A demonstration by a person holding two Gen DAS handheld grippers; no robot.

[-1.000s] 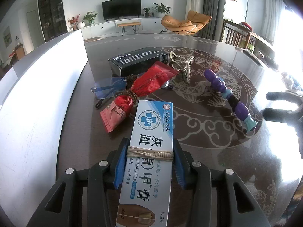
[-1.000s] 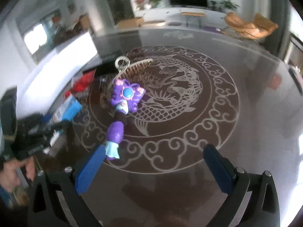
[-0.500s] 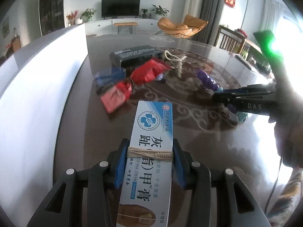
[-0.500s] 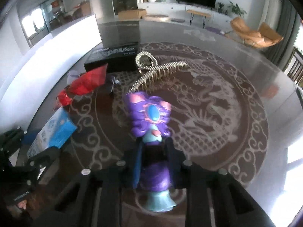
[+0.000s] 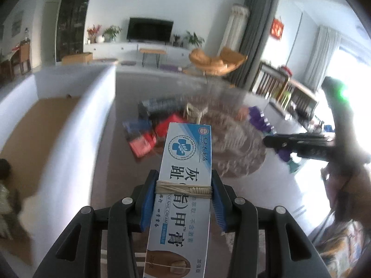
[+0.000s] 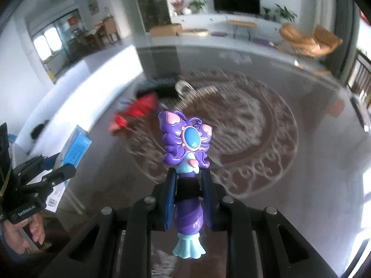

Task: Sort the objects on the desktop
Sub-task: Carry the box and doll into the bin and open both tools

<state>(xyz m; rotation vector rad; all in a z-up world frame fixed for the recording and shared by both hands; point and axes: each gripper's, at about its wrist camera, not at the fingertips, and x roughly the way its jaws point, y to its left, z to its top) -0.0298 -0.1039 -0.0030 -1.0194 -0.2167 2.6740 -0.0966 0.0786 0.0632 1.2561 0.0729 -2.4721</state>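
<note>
Nearest to us, the left hand-held gripper point(image 5: 184, 191) is clamped on the nail cream box point(image 5: 185, 173), its blue pads pressed to the long sides just where a rubber band wraps the carton, and the right hand-held gripper point(image 6: 189, 191) is closed tight on the dark waist of the purple toy wand point(image 6: 186, 143); both things hang clear above the tabletop point(image 6: 301, 185). We judge the step in hand to be the carry: two objects are picked and neither is yet set down. The next move calls for taking each to its sorting place without the two crossing, and for lowering before letting go, since the box juts far forward of its pads. Farther out on the tabletop lie the red packet point(image 6: 136, 110), the hair claw point(image 6: 185, 88) and the black box point(image 6: 160, 84), still unsorted and blurred. The left view alone shows the white bin point(image 5: 58, 125) with its brown floor beside the tabletop, likely a destination; the right view alone shows the wand's butterfly head and blue gem.
</note>
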